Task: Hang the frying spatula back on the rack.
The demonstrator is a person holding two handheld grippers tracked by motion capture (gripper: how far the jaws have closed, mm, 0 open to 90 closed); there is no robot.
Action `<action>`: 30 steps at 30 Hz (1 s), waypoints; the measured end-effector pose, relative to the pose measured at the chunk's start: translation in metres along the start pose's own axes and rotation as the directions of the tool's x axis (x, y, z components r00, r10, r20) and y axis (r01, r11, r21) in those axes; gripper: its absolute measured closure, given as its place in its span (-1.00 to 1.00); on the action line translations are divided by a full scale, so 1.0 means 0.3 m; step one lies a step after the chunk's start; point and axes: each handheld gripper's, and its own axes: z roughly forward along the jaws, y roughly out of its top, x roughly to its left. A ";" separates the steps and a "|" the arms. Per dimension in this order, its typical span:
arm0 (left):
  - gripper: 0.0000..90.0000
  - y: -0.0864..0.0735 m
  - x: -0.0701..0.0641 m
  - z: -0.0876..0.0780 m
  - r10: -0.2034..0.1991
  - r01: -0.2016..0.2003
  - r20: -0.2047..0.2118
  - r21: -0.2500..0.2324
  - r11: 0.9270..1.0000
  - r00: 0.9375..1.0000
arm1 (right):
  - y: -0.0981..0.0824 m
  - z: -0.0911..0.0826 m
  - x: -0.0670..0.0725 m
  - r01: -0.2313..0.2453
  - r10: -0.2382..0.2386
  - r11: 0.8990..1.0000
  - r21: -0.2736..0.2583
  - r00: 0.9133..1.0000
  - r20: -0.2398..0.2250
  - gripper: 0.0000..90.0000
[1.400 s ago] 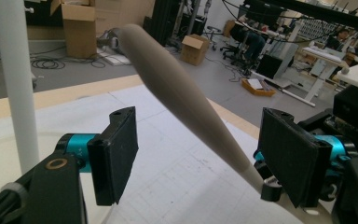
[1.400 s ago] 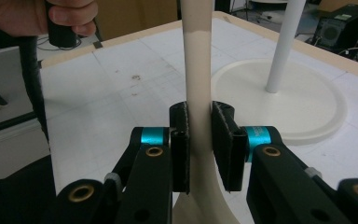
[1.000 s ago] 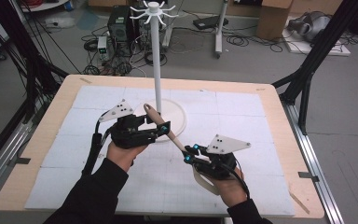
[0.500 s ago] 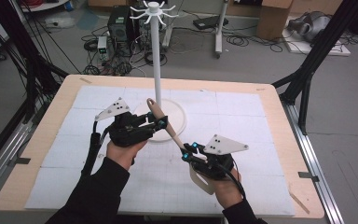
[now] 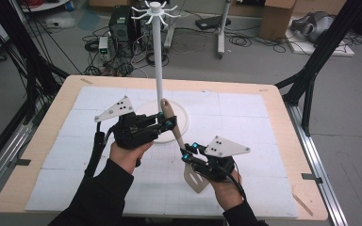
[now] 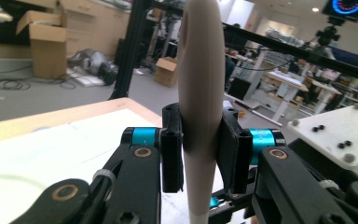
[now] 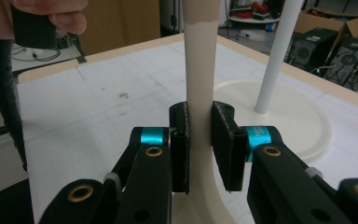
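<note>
Spatula [image 5: 176,141]: held above tabletop [image 5: 273,122], clamped near handle end by left gripper [image 5: 166,124], near blade by right gripper [image 5: 188,154].

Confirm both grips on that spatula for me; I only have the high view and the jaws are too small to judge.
Observer: In the left gripper view, the left gripper has both pads pressed against the spatula, on the wide part of its handle.
Operator: Now check the right one.
Observer: In the right gripper view, the right gripper is shut on the narrow neck, just above where it flares into the blade.
Operator: Report the stand from there.
Observer: The white pole rises beyond the jaws to their right, with a gap showing between it and the spatula, and stands on its round base.
</note>
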 end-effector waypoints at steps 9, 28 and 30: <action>0.64 0.036 0.017 -0.020 0.052 -0.051 0.046 -0.027 0.998 0.998 | -0.003 -0.039 -0.032 -0.030 0.030 0.997 -0.075 1.000 0.001 0.17; 0.64 0.287 0.066 -0.043 0.277 -0.279 0.050 0.039 0.960 0.960 | -0.079 -0.214 -0.180 -0.068 0.061 0.997 0.021 0.969 0.241 -0.62; 0.64 0.313 0.068 -0.036 0.283 -0.285 0.053 0.040 0.958 0.958 | -0.085 -0.229 -0.192 -0.080 0.075 0.997 0.011 0.964 0.254 -0.62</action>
